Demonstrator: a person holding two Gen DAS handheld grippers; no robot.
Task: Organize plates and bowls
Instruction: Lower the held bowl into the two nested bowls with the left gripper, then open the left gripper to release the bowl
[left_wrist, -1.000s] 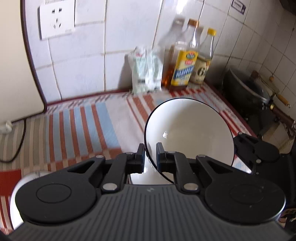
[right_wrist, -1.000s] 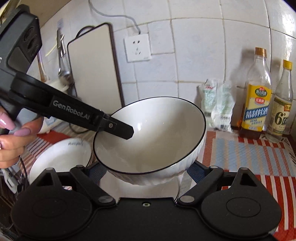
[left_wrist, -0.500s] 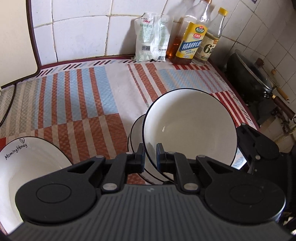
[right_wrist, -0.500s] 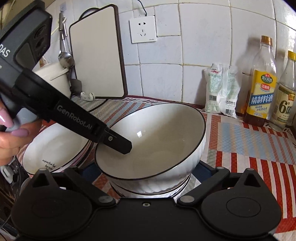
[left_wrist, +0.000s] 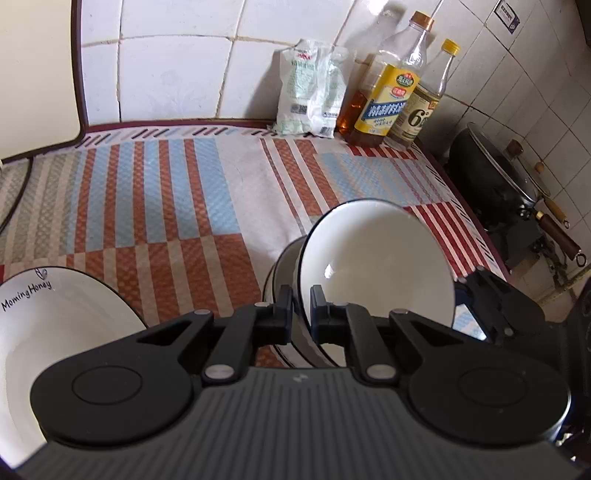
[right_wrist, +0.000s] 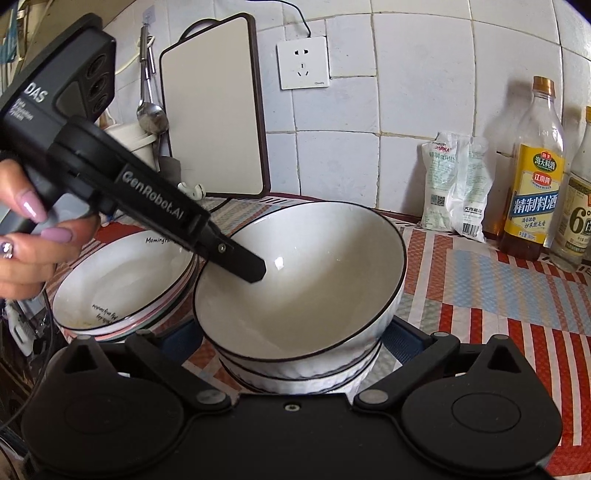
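Two fingers: my left gripper (left_wrist: 300, 306) pinches the top bowl (left_wrist: 376, 266) rim, tilted.
Stack (right_wrist: 303, 373): directly beneath.
Right gripper (right_wrist: 291, 354): wide, flanking the stack.

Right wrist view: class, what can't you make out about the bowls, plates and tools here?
- Bowls under the top bowl: their count, covered by it in both views.
- Right tool: whether its fingers touch the bowls, which hide them.
- Plate lettering: partly blocked by the left tool, right wrist view.

Left tongs (right_wrist: 255, 271) pinching bowl (right_wrist: 306, 280) rim
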